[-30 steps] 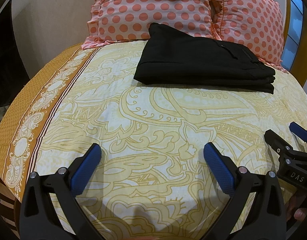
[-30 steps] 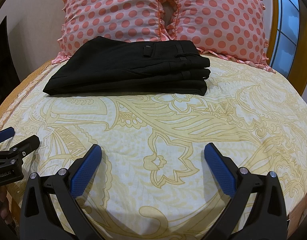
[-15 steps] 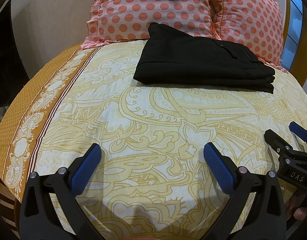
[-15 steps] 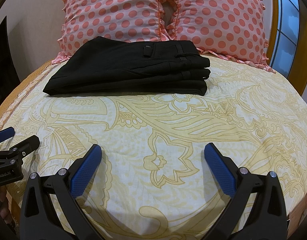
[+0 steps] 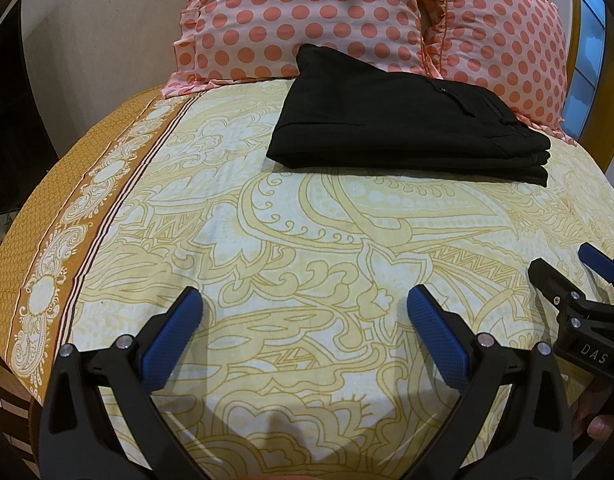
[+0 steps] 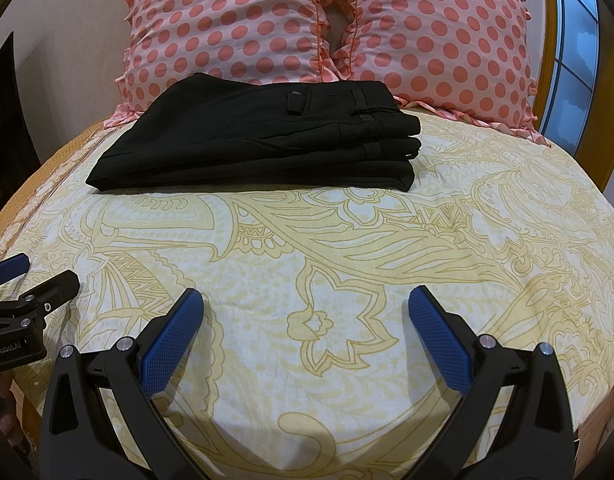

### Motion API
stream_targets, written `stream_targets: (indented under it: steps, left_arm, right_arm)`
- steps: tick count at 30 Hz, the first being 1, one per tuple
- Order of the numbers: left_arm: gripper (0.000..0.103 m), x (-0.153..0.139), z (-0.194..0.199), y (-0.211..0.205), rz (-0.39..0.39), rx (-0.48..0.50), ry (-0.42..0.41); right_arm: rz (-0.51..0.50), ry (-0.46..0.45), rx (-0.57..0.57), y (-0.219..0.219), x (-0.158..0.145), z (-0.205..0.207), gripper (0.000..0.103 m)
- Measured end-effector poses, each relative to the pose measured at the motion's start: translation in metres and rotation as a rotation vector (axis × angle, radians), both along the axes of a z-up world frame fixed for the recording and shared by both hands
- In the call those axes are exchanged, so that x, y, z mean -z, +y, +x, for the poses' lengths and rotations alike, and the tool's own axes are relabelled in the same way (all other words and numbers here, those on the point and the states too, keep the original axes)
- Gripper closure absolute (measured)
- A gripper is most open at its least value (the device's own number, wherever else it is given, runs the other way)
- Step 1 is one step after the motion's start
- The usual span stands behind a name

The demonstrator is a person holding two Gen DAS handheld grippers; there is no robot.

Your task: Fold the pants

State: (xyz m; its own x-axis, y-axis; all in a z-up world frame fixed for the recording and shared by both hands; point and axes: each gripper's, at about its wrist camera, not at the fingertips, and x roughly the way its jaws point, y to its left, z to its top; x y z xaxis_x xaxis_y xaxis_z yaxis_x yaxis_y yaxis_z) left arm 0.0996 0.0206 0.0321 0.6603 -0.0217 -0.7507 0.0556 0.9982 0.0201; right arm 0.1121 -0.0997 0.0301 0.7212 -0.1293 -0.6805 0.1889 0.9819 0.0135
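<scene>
Jaws of both tools are standing wide apart, gripping nothing. Left gripper (image 5: 305,332) is hovering low over the near part of the bed (image 5: 267,240), its blue pads (image 5: 171,340) spread over the yellow paisley bedspread; right gripper (image 6: 307,332) is hovering likewise, just beside it, each showing at the edge of the other's view. Pants (image 6: 259,136), black, are lying folded in a neat stack at the far end of the bed, well apart from both grippers, their far edge resting against two pink polka-dot pillows (image 6: 227,20). Orange patterned border (image 5: 67,220) is running along the bedspread's left side.
</scene>
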Motion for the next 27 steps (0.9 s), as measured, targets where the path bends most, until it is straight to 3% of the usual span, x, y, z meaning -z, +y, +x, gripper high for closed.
stream_targets:
  steps: [27]
  left_arm:
    - [0.002,0.0007,0.0009,0.0040,0.001,0.030,-0.006]
  right_arm:
    - [0.000,-0.001,0.002,0.0004,0.0005,0.0003,0.001]
